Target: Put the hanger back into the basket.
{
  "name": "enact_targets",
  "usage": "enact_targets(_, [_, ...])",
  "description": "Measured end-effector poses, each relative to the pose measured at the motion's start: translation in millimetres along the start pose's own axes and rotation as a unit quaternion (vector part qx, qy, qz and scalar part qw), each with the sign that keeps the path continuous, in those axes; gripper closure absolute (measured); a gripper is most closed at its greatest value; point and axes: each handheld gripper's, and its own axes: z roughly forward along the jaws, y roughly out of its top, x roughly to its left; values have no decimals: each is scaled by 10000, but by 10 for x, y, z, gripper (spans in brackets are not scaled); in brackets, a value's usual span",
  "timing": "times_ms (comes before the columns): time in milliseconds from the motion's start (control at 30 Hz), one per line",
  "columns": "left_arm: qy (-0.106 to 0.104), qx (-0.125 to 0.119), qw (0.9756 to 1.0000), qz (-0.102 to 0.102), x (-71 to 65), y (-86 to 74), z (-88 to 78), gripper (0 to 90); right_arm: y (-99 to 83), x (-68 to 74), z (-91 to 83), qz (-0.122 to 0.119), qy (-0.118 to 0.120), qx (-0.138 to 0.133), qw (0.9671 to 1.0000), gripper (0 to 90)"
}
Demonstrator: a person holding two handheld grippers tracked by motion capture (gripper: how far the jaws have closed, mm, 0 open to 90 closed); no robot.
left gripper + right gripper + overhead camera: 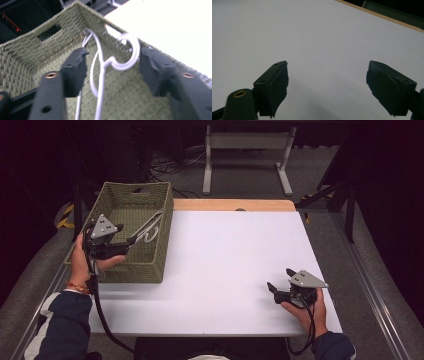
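A green woven basket stands at the left edge of the white table. White wire hangers lie in it, leaning on its right wall. My left gripper hovers inside the basket, held from the left. In the left gripper view its jaws stand apart on either side of a hanger's hook, and neither pad touches the wire. At the table's front right, my right gripper rests open. In the right gripper view nothing but bare white table lies between its fingers.
A wooden strip borders the table's far edge. Beyond it on the floor stand a grey metal frame and some cables. A basket handle slot faces the left gripper. Dark posts rise at the right.
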Motion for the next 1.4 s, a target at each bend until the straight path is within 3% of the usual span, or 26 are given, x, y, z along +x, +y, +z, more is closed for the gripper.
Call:
enact_targets(67, [-13,-76,10000,-18,-29,23,-9,281,1,1,1,-4,11,5,10000,183])
enact_targets(300, [-345,-638,9973,-119,-205,115,-63,149,-4,6,6,-14,14,11,10000,183])
enact_targets(500, [-557,-977,9936,-139,-343,173,-75,114,-4,-2,2,-8,24,3,10000,183])
enact_targets(767, [-844,-1366,9870,1,-581,220,-53,90,-3,11,7,-26,34,7,10000,183])
enact_targets(1033, [-1052,-1573,9816,248,-761,216,-34,35,-2,14,8,-19,39,-2,10000,183])
enact_targets(1167, [-1045,-1541,9818,368,-872,208,-32,46,6,23,-5,-21,41,-45,10000,184])
enact_targets(1400, [-1132,-1591,9797,464,-1007,123,-51,59,48,74,-46,-48,124,-225,9997,183])
